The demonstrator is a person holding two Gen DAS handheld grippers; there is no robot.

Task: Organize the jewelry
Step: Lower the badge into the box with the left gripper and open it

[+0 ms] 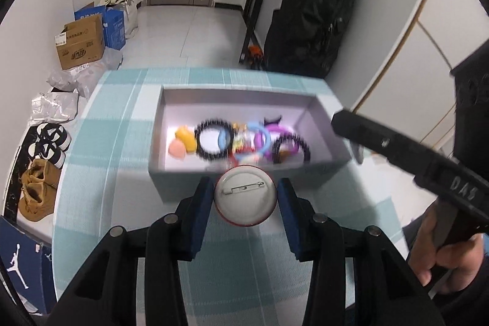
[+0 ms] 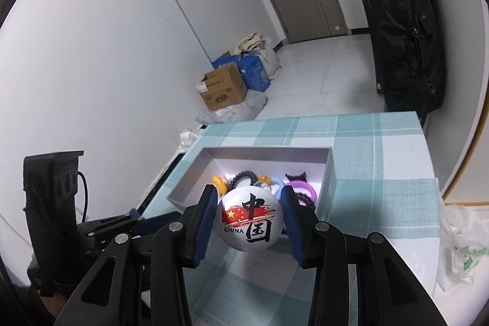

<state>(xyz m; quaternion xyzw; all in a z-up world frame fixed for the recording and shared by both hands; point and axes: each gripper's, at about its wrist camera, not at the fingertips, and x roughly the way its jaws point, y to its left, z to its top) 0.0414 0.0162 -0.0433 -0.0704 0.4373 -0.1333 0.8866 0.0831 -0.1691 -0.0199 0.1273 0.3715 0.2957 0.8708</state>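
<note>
My left gripper (image 1: 245, 197) is shut on a round pin badge (image 1: 245, 196), its white back and metal pin facing the camera, just in front of the near wall of an open grey box (image 1: 244, 97). The box holds several hair ties, bracelets and clips (image 1: 232, 142). My right gripper (image 2: 249, 217) is shut on a silver "CHINA" flag badge (image 2: 249, 219), held above the table before the same box (image 2: 269, 153). The right gripper's black body (image 1: 412, 155) reaches toward the box's right end in the left wrist view.
The box sits on a table with a teal plaid cloth (image 1: 122, 173). Cardboard boxes (image 1: 81, 43), shoes (image 1: 39, 188) and bags lie on the floor to the left. A black bag (image 2: 403, 26) hangs at the back right. A plastic bag (image 2: 458, 246) lies at the table's right.
</note>
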